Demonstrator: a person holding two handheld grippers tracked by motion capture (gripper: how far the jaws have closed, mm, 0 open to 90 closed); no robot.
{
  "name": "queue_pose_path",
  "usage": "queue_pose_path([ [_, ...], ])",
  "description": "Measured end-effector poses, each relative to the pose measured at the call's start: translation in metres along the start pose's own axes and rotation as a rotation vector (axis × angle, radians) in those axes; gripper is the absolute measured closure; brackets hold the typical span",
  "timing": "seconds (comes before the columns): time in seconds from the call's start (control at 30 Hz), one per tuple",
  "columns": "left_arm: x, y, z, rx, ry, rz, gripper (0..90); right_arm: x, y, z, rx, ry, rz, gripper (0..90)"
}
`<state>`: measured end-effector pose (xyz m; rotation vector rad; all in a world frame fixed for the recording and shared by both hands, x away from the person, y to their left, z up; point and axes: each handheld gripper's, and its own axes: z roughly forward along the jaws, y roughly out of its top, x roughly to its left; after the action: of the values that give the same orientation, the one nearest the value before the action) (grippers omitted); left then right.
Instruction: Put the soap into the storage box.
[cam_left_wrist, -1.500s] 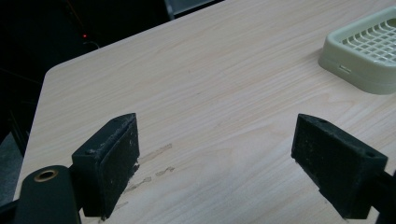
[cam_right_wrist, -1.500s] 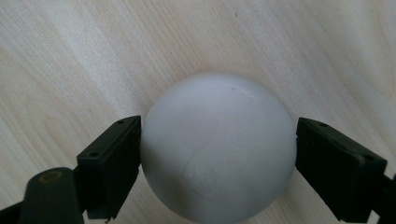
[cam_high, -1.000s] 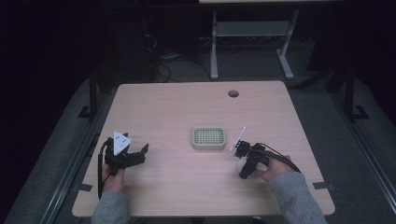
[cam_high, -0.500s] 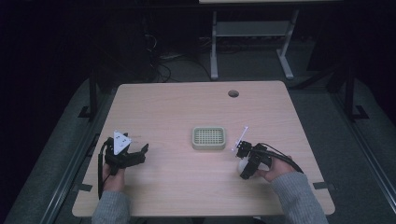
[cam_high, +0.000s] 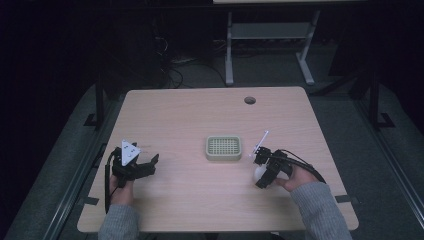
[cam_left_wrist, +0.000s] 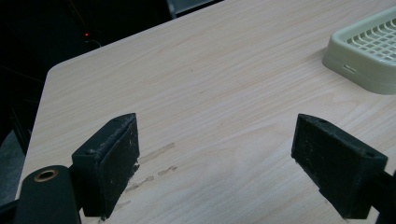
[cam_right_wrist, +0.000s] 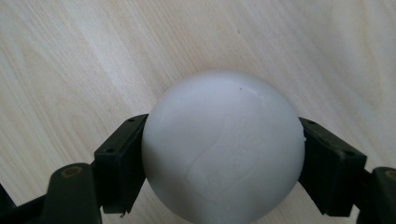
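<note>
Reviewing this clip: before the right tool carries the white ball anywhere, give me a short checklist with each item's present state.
1. Right tool grips the white ball: ok, both jaws press its sides in the right gripper view.
2. Ball lifted off the table: cannot tell, the wood looks close beneath it.
3. Grid-topped tray free to receive something: ok, nothing lies on its grid in the high view.
4. Way between ball and tray free: ok, bare wood between them in the high view.
5. Left tool out of the way: ok, jaws wide apart, nothing between them, at the table's left side.
</note>
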<state>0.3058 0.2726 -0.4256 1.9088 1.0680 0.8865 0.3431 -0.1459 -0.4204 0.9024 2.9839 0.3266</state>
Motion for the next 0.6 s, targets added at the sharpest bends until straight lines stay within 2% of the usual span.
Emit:
queue_pose_path([
  [0.17,0.0,0.0,0.0,0.0,0.0,-0.004,14.8,-0.001,0.007,-0.007,-0.023,-0.005,-0.013,23.2],
  [0.3,-0.001,0.001,0.0,0.001,-0.002,0.001,14.8,-0.002,0.012,-0.01,-0.019,-0.01,-0.017,23.2],
  [0.6,-0.001,0.001,0.0,-0.002,0.0,-0.005,14.8,-0.007,0.025,-0.019,-0.043,0.016,-0.025,23.2],
])
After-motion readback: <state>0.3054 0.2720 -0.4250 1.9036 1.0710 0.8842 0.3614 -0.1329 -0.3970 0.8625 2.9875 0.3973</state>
